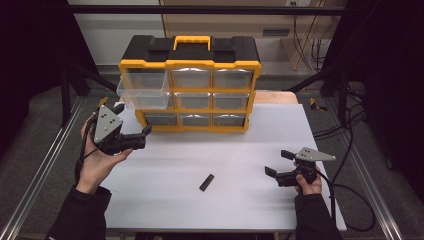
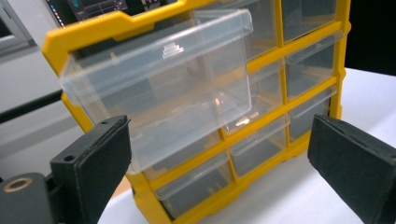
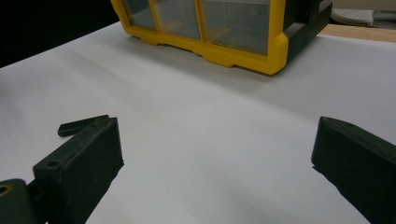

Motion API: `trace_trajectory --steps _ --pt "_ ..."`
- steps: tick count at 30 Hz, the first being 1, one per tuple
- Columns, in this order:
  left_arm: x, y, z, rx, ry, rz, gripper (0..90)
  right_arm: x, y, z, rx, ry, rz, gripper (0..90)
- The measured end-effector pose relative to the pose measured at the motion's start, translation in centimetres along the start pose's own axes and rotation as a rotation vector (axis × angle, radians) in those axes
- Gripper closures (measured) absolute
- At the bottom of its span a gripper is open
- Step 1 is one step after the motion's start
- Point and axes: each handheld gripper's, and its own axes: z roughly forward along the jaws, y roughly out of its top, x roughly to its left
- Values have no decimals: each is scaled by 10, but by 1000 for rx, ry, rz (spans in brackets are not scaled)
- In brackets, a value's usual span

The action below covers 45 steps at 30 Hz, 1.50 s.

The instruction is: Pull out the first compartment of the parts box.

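Observation:
A yellow and black organiser (image 1: 192,82) with clear drawers stands at the back of the white table (image 1: 240,145). Its top-left drawer (image 1: 144,89) is pulled out toward me, seen large as the drawer (image 2: 159,84) in the left gripper view. My left gripper (image 1: 134,120) is open, just left of and below that drawer, holding nothing. A small flat black piece (image 1: 206,182) lies on the table in front of the middle. My right gripper (image 1: 279,162) is open to its right, resting low by the table, empty. The black piece (image 3: 81,125) lies beyond its left jaw.
Metal rails (image 1: 45,165) run along both sides of the table. Cables (image 1: 350,195) trail off the right edge. A wooden board (image 1: 277,96) lies behind the organiser at the right. The organiser's yellow base (image 3: 233,51) is far ahead in the right gripper view.

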Motion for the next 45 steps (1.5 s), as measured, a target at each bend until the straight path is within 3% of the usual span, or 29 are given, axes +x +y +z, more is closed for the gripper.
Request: trace_trajectory --steps 7,20,45 --pt "-5 -14 5 4 -36 -54 45 0 0 0 1 -2 -4 21" --pt "-13 -39 19 46 -81 -118 39 0 0 1 1 1 -6 21" --pt "-33 -70 34 123 -159 -149 36 0 0 0 3 1 -10 21"
